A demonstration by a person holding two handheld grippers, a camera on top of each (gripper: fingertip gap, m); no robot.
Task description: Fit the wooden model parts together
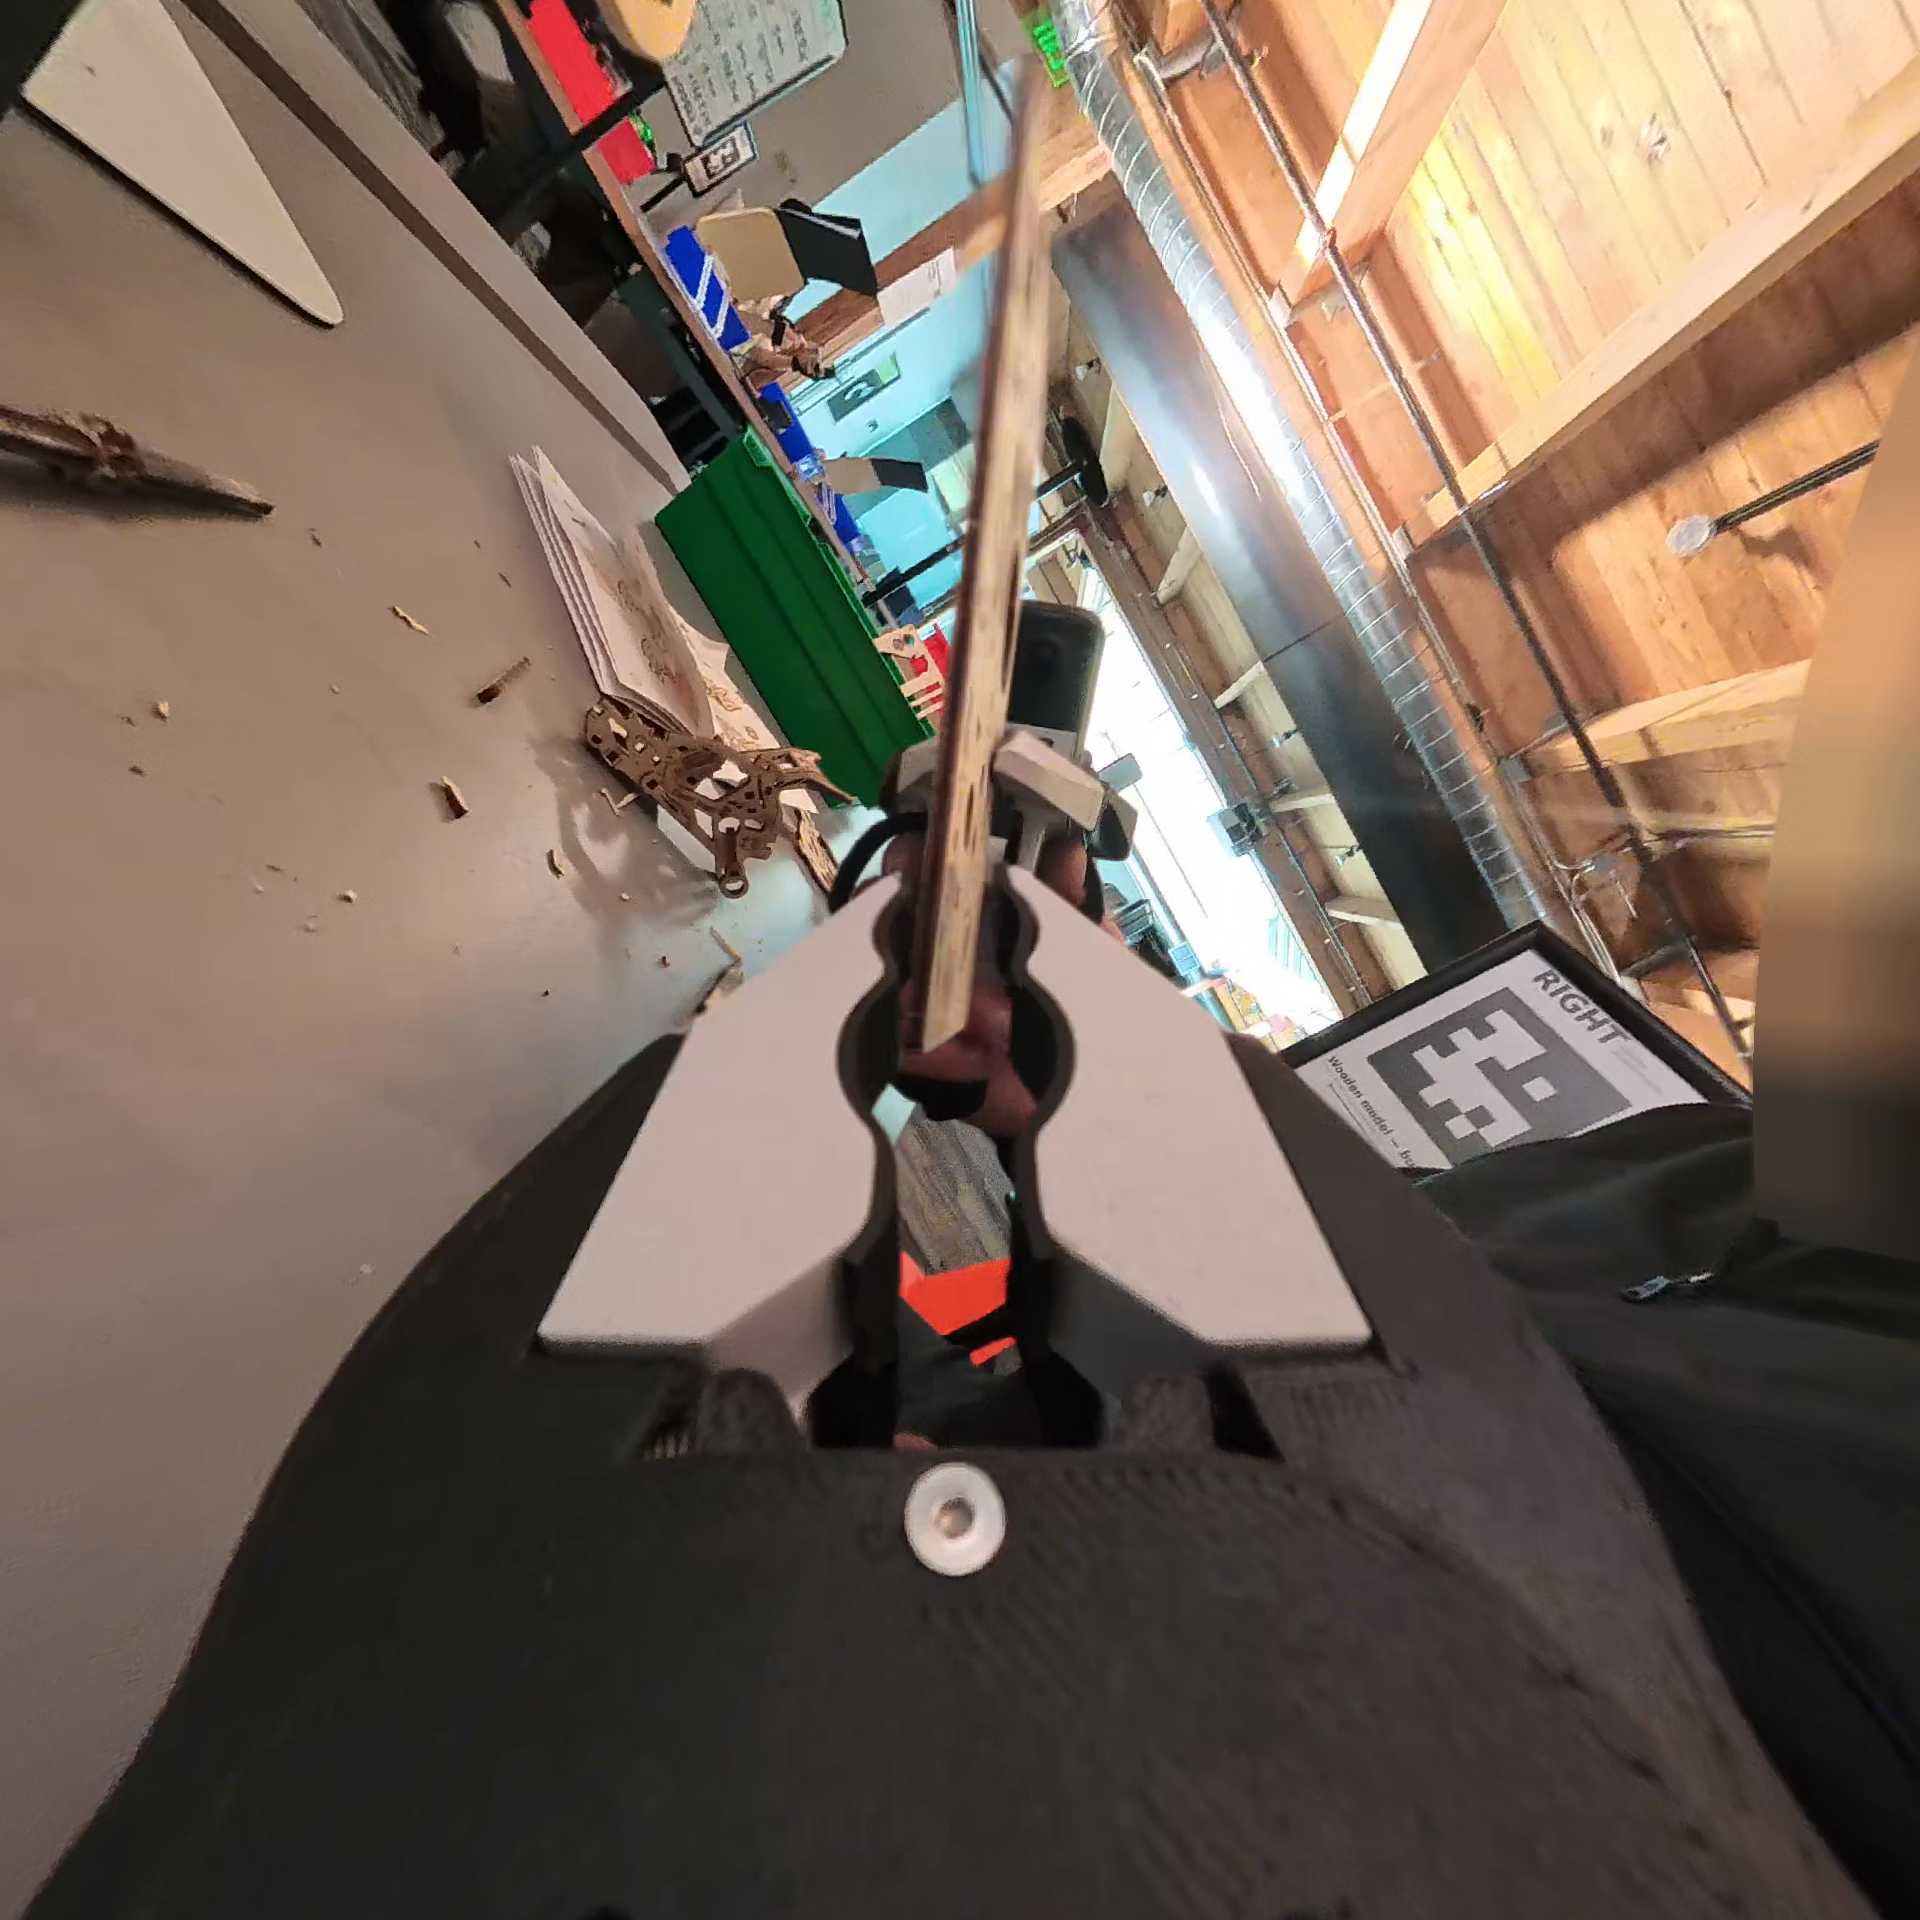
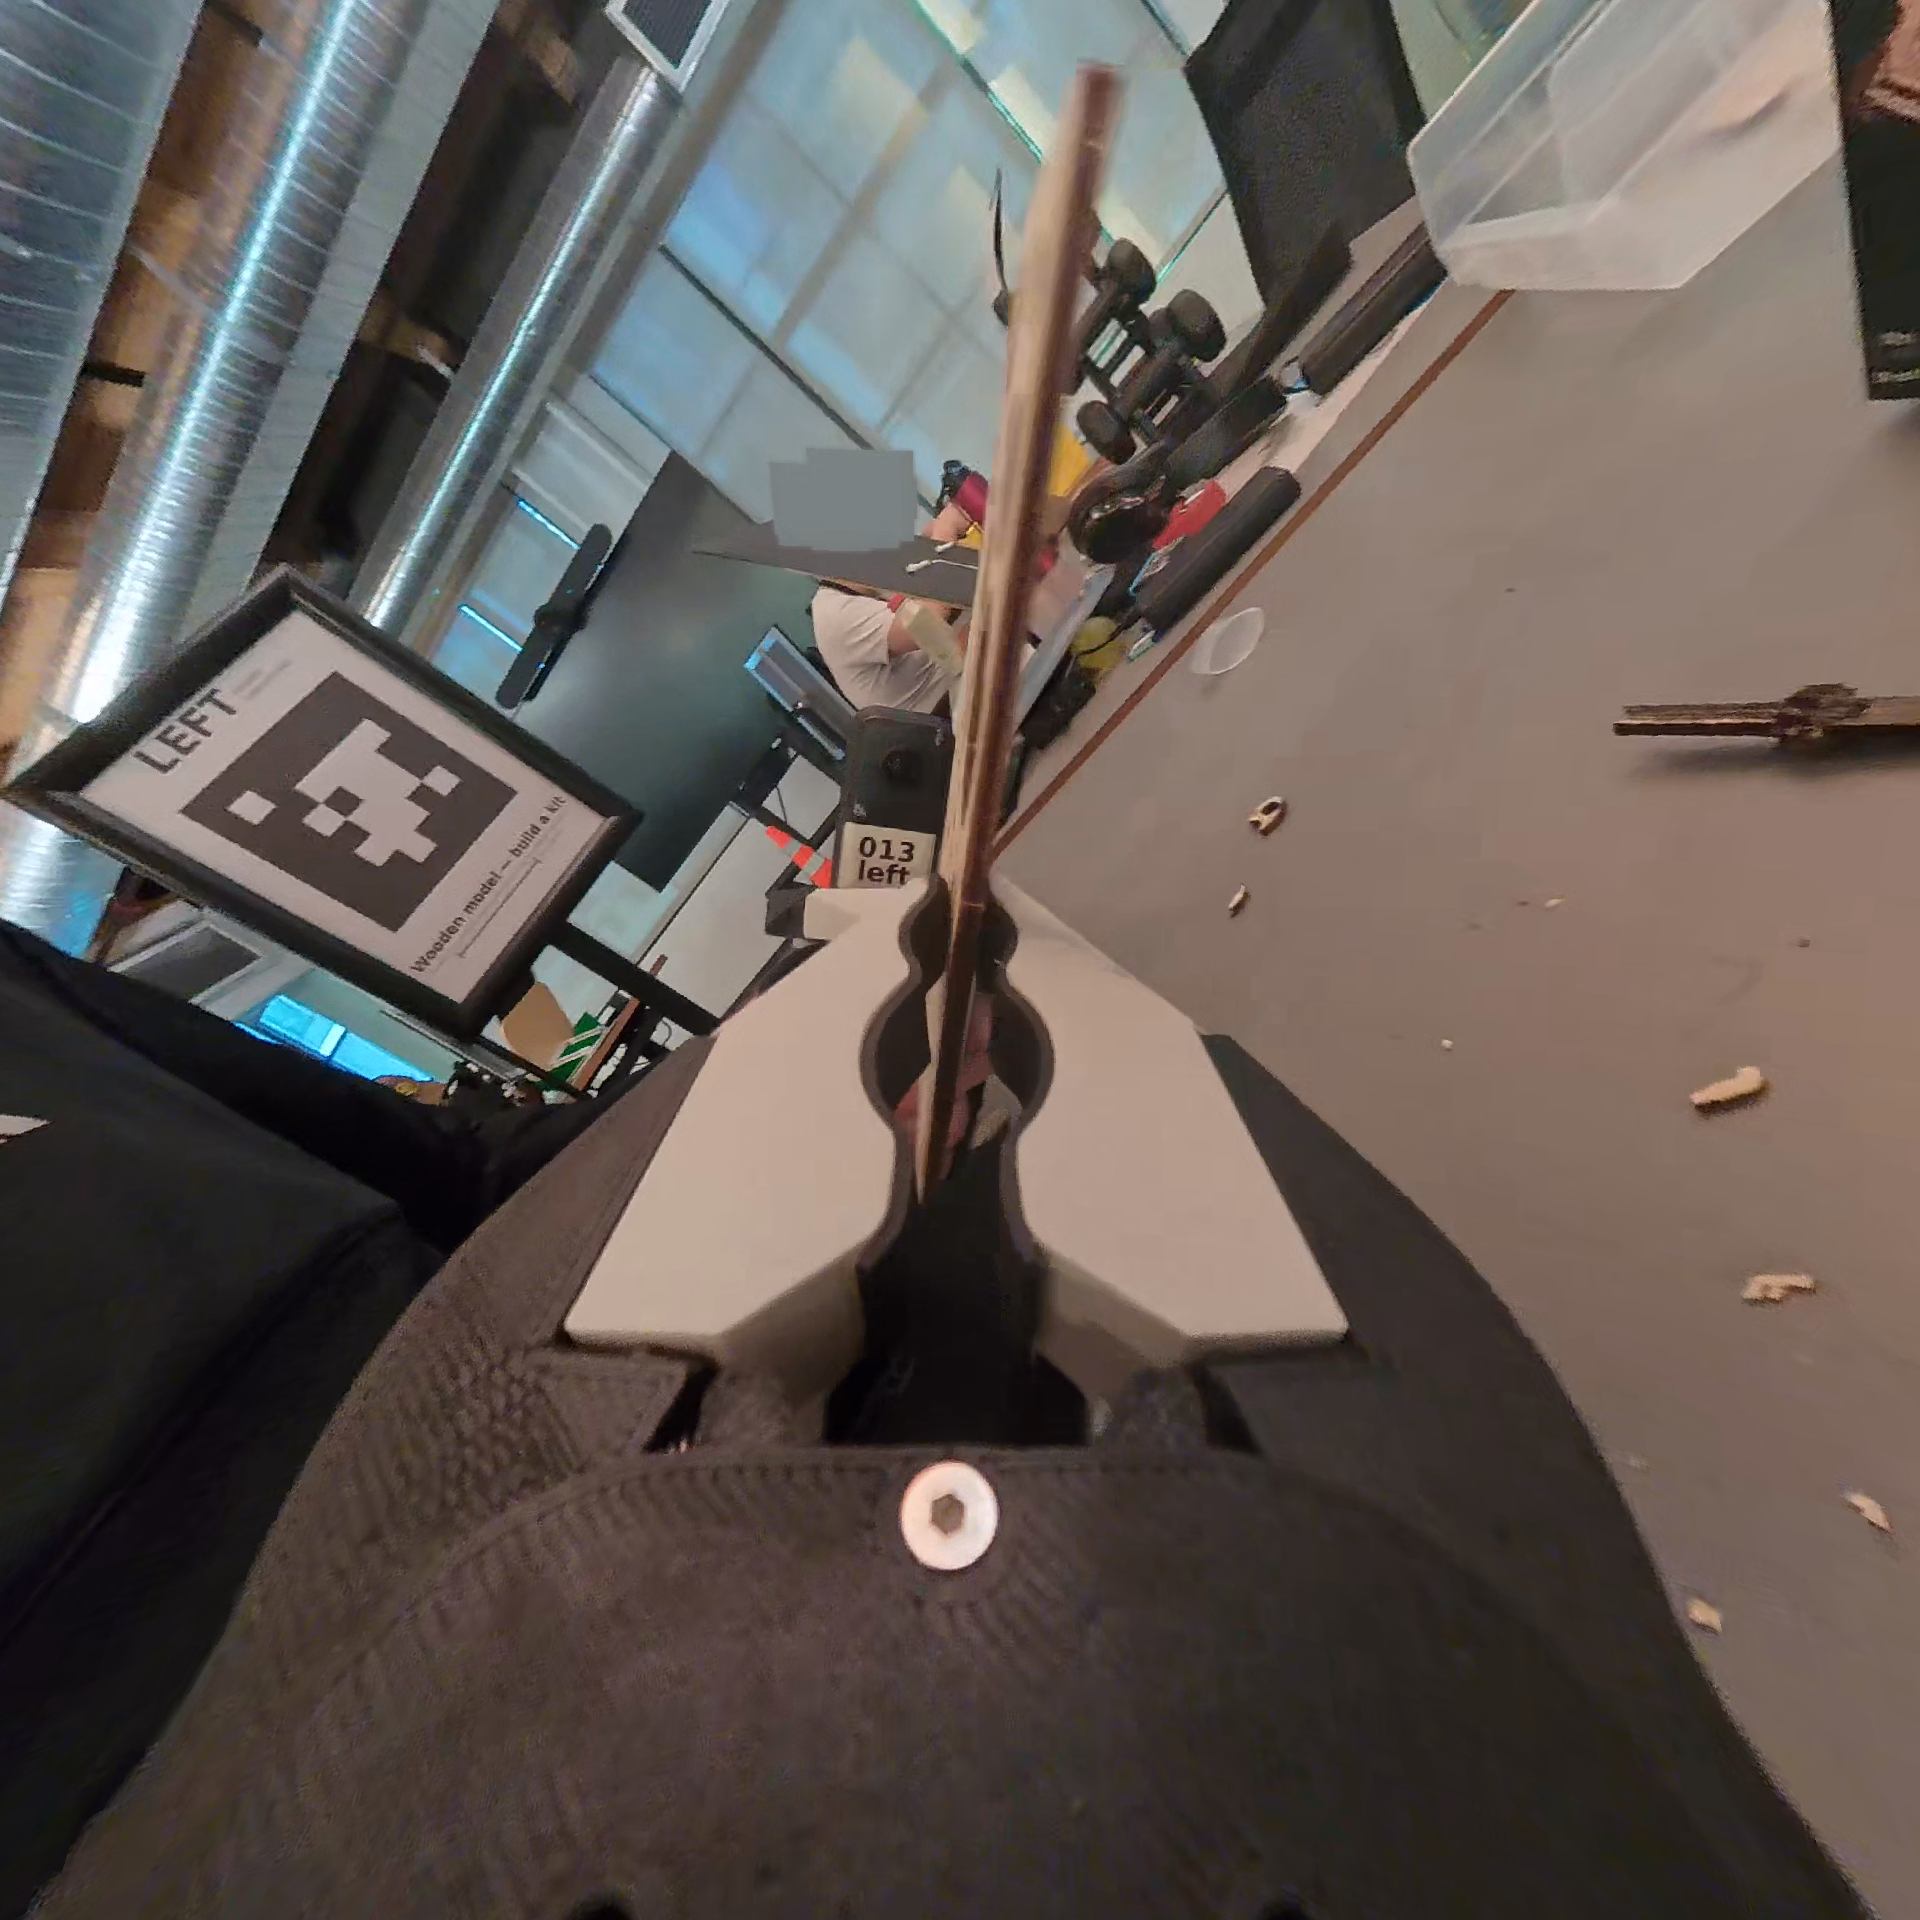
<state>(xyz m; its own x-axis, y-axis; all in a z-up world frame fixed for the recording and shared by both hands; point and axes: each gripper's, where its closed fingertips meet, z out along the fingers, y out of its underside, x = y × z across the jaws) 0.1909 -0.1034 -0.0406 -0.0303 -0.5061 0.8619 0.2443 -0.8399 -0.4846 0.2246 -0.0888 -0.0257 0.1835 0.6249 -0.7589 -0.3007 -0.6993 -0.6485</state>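
Jaws of both the left gripper [image 1: 951,904] and the right gripper [image 2: 961,914] are clamping opposite ends of one thin wooden sheet [image 1: 997,540], which is hanging edge-on in the air above the grey table [image 1: 260,935]. Wood chips [image 2: 1727,1089] and an assembled wooden model piece [image 1: 707,790] are lying on that surface beside a booklet [image 1: 613,603], while silver ducts [image 2: 239,343] and timber beams [image 1: 1558,312] are running overhead.
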